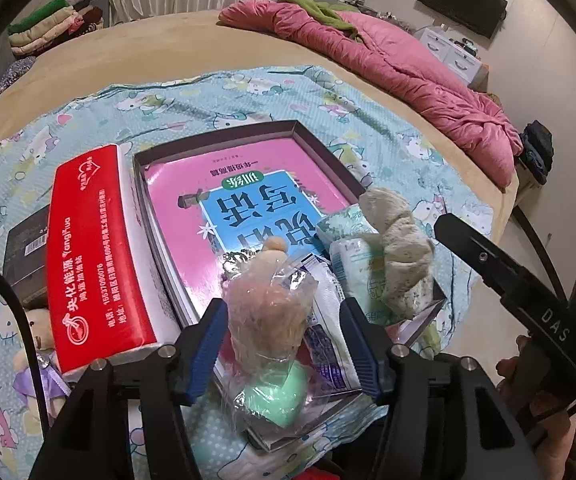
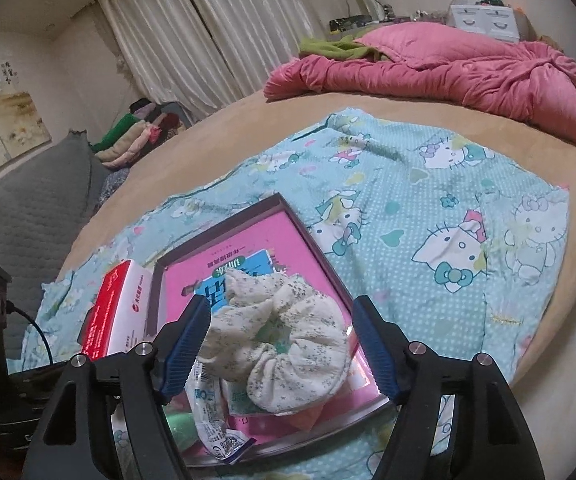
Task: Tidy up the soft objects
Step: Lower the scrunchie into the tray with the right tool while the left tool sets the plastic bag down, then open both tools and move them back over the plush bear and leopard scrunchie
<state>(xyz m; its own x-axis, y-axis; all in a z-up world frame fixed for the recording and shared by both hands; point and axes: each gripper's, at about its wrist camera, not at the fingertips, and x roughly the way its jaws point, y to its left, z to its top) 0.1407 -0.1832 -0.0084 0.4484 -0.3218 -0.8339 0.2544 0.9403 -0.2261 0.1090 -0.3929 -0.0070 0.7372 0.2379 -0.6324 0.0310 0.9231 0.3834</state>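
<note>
Soft items piled in shallow box on bed, both grippers over it, neither gripping.

Left to right: red tissue pack (image 1: 100, 256) lay just beside the box (image 1: 316, 136), outside it. Left gripper (image 1: 284, 340) had fingers spread around a bagged plush toy (image 1: 266, 300) lying in the box on the pink book (image 1: 240, 184), probably just set down or about to be picked. Right gripper (image 2: 282, 350) was spread wide around the cream scrunchie (image 2: 284, 340), sitting atop packets, likely for the same reason.

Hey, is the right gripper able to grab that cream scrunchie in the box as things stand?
Probably yes. The right gripper is open, its fingers straddle the cream scrunchie, which lies on top of the pile in the box, nothing over it.
</note>
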